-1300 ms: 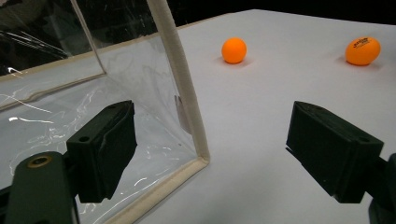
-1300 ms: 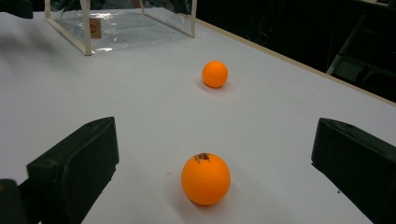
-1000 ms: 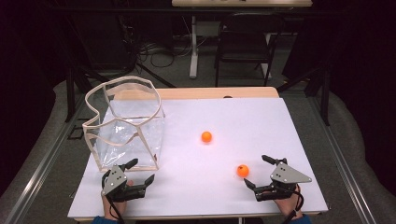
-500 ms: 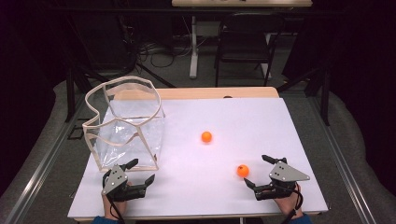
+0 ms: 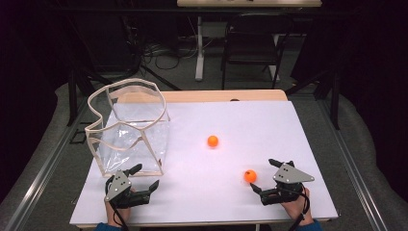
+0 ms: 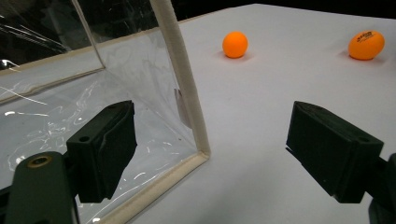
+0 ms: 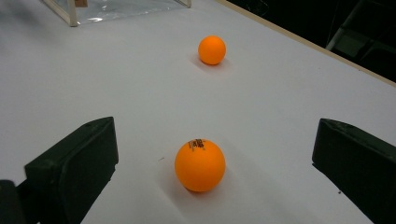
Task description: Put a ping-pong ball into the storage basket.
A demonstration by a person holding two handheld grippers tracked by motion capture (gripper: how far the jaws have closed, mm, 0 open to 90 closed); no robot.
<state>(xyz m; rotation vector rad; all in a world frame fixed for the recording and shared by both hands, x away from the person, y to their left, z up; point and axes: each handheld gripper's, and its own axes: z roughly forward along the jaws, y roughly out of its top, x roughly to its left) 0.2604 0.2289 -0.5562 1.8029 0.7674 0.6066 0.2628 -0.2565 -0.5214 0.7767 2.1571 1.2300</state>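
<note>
Two orange balls lie on the white table. The near ball (image 5: 249, 176) (image 7: 200, 164), with a printed mark on top, rests just ahead of my right gripper (image 5: 262, 174) (image 7: 215, 140), in line with the gap between its open jaws, untouched. The far ball (image 5: 212, 141) (image 7: 212, 49) (image 6: 235, 44) sits near the table's middle. A clear plastic bin with a cream rim (image 5: 130, 127) (image 6: 182, 79) stands at the left. My left gripper (image 5: 144, 176) (image 6: 212, 135) is open at the bin's near right corner, one jaw in front of its clear wall. The left gripper view also catches the marked ball (image 6: 366, 45).
The white table (image 5: 298, 130) has a wooden far edge. Beyond it, on the dark floor, stand a chair (image 5: 252, 43) and a table post (image 5: 198, 48) among cables. Open tabletop lies to the right of the bin and around both balls.
</note>
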